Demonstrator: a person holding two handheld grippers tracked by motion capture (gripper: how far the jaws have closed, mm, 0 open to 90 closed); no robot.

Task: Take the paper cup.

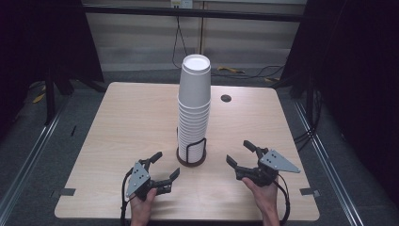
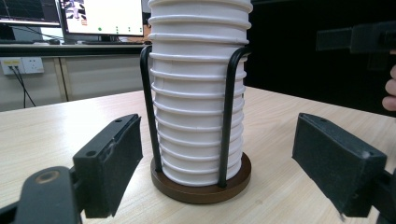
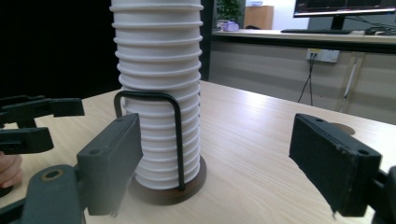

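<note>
A tall stack of white paper cups, turned upside down, stands in a holder with a round brown base and black wire hoops, near the middle front of the wooden table. My left gripper rests at the front left of the holder, open, pointing at it. My right gripper sits at the front right, also open, held a little above the table. In the left gripper view the cup stack rises just beyond the open left gripper. The right gripper view shows the stack left of centre, beyond the open right gripper.
A round cable hole lies in the table behind and right of the stack. Black curtains flank the table. Monitors and a wall socket show in the background. The other gripper shows at the left of the right gripper view.
</note>
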